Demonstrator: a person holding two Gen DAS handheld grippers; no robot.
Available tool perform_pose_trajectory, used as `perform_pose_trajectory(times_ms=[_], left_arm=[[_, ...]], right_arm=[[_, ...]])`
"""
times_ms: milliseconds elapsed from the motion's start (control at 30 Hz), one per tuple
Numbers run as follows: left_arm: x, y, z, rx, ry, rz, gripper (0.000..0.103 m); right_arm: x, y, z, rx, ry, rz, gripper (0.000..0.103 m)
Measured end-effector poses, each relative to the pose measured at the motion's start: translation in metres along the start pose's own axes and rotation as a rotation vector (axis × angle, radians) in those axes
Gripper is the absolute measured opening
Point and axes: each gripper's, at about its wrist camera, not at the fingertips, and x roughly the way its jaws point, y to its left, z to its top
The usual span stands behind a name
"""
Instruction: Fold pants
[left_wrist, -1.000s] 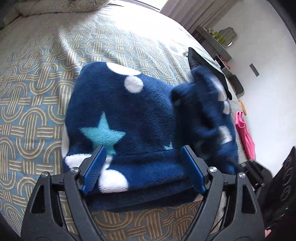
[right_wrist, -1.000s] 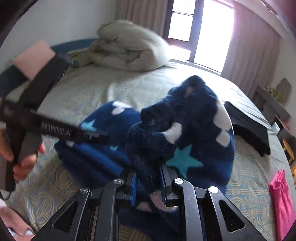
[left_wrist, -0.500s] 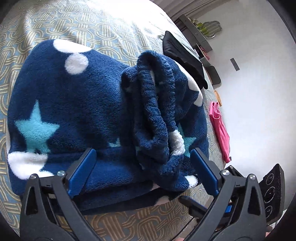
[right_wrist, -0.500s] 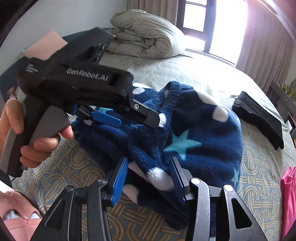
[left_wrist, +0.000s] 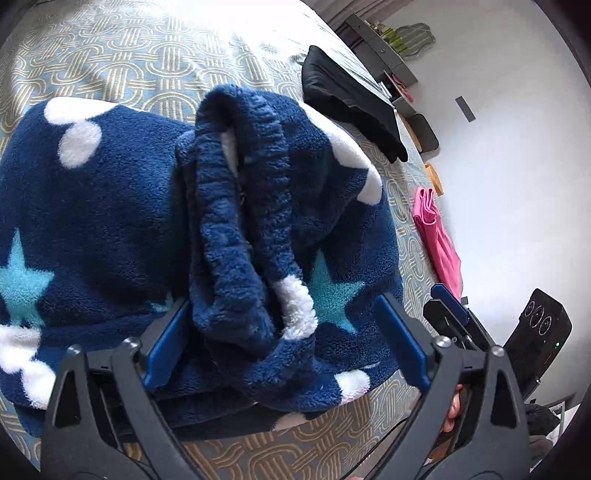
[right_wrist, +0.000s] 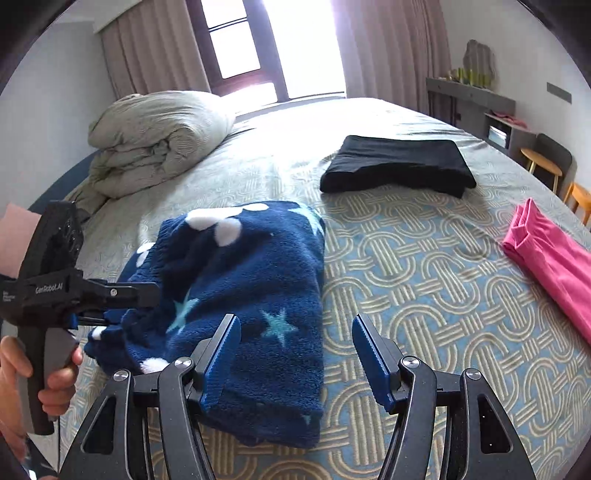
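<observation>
Fuzzy fleece pants, woven bedspread

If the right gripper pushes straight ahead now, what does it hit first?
Probably the patterned bedspread: the open right gripper has its gap just beside the folded navy fleece star-print pants, whose edge sits by its left finger. Depth is unclear.

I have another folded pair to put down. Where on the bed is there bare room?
Bare bedspread lies between the navy fleece pants, the black garment and the pink garment. Crowded at the left: the left gripper is at the pants, with the rolled duvet behind.
</observation>
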Motion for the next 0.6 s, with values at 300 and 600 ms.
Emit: perform_pose_trajectory(times_ms=[300, 600], left_arm=[[0.0, -0.012, -0.001, 0.075, -0.004, 0.062, 0.03], [-0.025, -0.01, -0.003, 0.081, -0.066, 0.044, 0.029]], right_arm=[[0.003, -0.032, -0.008, 0.094, 0.054, -0.162, 0.068], [0.005, -0.031, -0.006, 0.074, 0.111, -0.176, 0.07]])
